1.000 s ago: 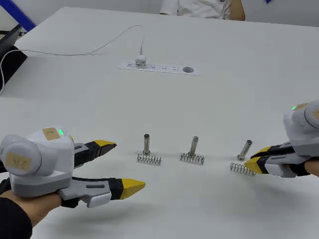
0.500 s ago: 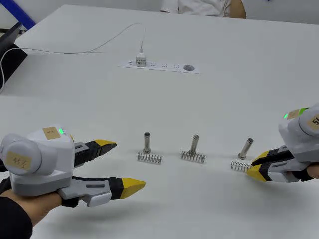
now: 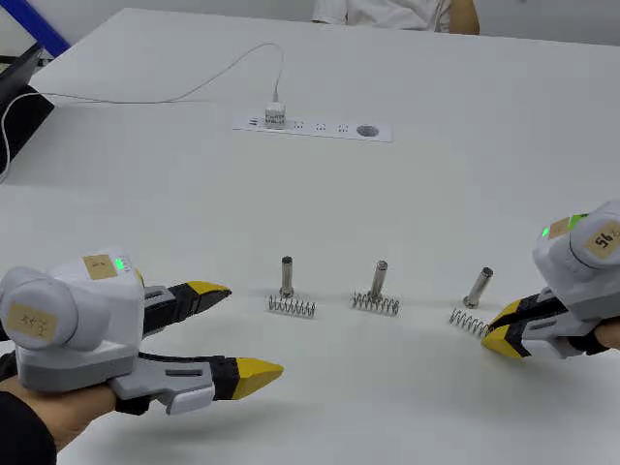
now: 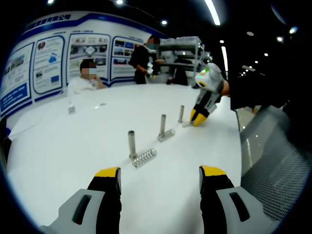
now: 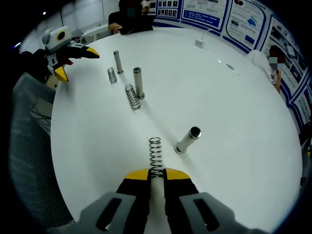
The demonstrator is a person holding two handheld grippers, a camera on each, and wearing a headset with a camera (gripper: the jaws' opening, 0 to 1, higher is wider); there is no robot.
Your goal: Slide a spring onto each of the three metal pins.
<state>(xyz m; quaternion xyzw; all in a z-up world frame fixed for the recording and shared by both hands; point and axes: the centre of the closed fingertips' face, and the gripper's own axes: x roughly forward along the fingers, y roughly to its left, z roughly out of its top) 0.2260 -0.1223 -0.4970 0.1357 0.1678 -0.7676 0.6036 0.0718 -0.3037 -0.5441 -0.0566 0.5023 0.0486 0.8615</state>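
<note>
Head view: the right hand-held gripper (image 3: 496, 329) has sunk lower and now pinches the end of the spring (image 3: 467, 322) lying on the table (image 3: 387, 194), right of the middle pin (image 3: 379, 279). The left hand-held gripper (image 3: 254, 329), left of that pin, stays spread.
Left gripper view: its jaws gape toward the middle pin.
Right gripper view: its jaws nip the spring, nearer than the middle pin.

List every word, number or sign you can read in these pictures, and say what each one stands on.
"45", handwritten and not certain: on the tan sticker on the right gripper.
Handwriting on the two tan labels on the left gripper: too blurred to read.
Print on the wall posters and the blue banner above them: too small to read.
</note>
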